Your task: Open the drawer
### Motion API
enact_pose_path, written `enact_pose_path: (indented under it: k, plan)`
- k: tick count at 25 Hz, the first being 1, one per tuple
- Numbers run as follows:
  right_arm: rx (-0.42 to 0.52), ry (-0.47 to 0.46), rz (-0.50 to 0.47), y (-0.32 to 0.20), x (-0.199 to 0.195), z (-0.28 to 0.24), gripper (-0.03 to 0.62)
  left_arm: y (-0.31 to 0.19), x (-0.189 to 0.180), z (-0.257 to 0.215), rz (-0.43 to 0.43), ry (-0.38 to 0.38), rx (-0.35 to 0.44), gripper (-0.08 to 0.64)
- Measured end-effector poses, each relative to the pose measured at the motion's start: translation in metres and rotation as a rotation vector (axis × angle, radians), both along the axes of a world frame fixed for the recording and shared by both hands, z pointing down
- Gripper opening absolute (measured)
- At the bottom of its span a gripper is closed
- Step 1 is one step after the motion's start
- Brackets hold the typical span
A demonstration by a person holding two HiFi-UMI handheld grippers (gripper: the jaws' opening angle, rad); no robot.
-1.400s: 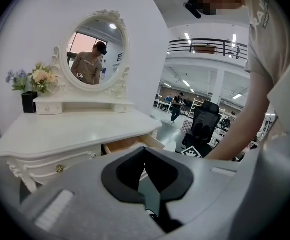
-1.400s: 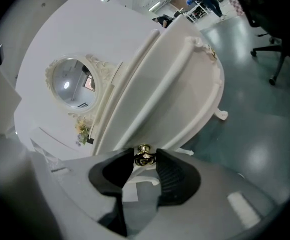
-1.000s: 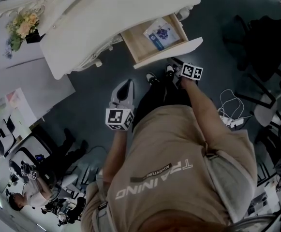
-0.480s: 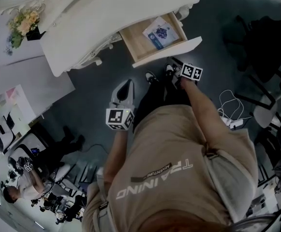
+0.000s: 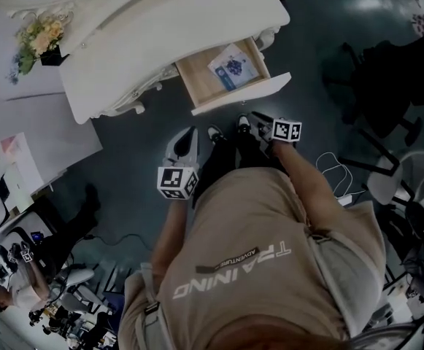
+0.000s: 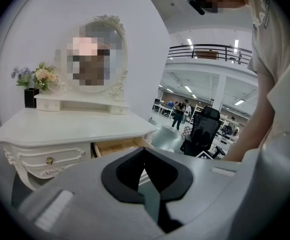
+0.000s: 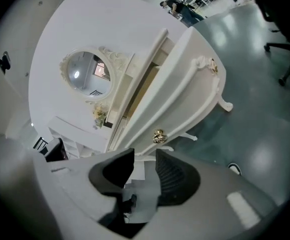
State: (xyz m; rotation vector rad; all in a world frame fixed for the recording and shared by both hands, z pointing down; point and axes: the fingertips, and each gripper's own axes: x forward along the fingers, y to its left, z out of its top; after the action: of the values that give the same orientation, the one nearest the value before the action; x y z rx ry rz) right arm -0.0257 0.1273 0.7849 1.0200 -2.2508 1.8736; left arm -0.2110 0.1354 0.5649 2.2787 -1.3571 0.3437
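The white dressing table (image 5: 160,28) stands at the top of the head view. Its right drawer (image 5: 204,79) is pulled out, with a blue-and-white booklet (image 5: 233,66) lying inside. The white drawer front (image 5: 248,92) faces me. My right gripper (image 5: 257,117) hovers just short of that front, apart from it. In the right gripper view the right gripper (image 7: 145,166) is open and empty, with the gold knob (image 7: 158,136) just above its tips. My left gripper (image 5: 192,131) hangs lower left over the floor. The left gripper (image 6: 145,156) looks shut and holds nothing, with the open drawer (image 6: 116,146) beyond it.
A flower vase (image 5: 40,39) sits on the table's left end and an oval mirror (image 6: 102,54) stands on top. Black chairs (image 5: 376,86) and white cables (image 5: 336,170) lie to the right. My shoes (image 5: 215,133) are below the drawer. Another person (image 5: 14,290) is at lower left.
The right gripper has drawn back a little from the drawer front. The drawer stays open. The left gripper has hardly moved. The head view has shifted slightly.
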Motion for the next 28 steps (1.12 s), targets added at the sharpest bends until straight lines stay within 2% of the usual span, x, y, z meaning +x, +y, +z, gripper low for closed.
enact_pose_path:
  k: [8,11,14,18,21,24,28]
  plan:
    - [0.105,-0.025,-0.060,-0.010,-0.005,-0.062,0.095,-0.005,0.007,-0.010,0.016,0.023,0.029,-0.002]
    - [0.178,-0.019,-0.102,-0.016,-0.009,-0.088,0.076,-0.008,0.006,-0.008,0.023,0.041,0.021,-0.002]
    - [0.265,-0.009,-0.162,-0.020,-0.011,-0.115,0.005,-0.012,0.012,-0.009,0.032,0.062,0.019,-0.002]
    - [0.370,-0.021,-0.250,-0.019,-0.018,-0.151,0.003,-0.020,0.020,-0.019,0.048,0.064,0.049,-0.002]
    - [0.427,0.005,-0.266,-0.026,-0.021,-0.170,0.003,-0.028,0.024,-0.026,0.052,0.059,0.064,-0.002]
    - [0.452,0.076,-0.246,-0.039,-0.024,-0.186,0.003,-0.038,0.027,-0.039,0.059,0.054,0.080,-0.002]
    - [0.506,0.133,-0.241,-0.054,-0.030,-0.214,0.003,-0.059,0.028,-0.067,0.057,0.043,0.135,-0.002]
